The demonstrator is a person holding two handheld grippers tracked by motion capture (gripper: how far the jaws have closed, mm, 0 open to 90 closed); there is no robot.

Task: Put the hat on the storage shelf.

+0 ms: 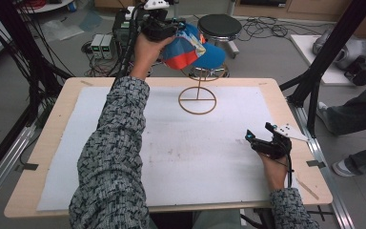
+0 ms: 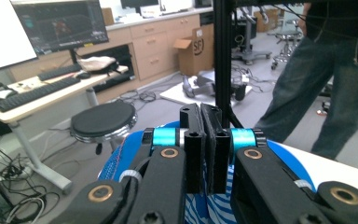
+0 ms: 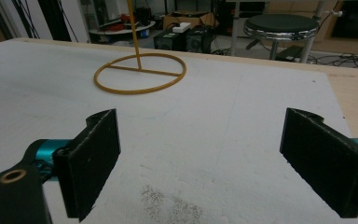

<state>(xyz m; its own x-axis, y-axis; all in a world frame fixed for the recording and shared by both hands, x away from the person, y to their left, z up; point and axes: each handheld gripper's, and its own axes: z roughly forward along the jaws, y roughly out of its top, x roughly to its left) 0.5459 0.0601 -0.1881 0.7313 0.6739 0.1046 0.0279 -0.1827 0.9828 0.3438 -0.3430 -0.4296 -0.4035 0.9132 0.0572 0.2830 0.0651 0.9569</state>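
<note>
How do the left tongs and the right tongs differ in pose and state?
The left tongs are raised above the table's far edge; the right tongs sit low over the white mat. The left are shut on the blue cap; the right are open, holding nothing. Both have black jaws.

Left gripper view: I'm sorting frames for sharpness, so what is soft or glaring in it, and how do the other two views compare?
Left gripper view: the jaws are sharp, the cap below them soft, the white screen blown out. Right gripper view: the near jaws are slightly soft, the stand clear. High view: evenly lit, faint shadow under the stand.
</note>
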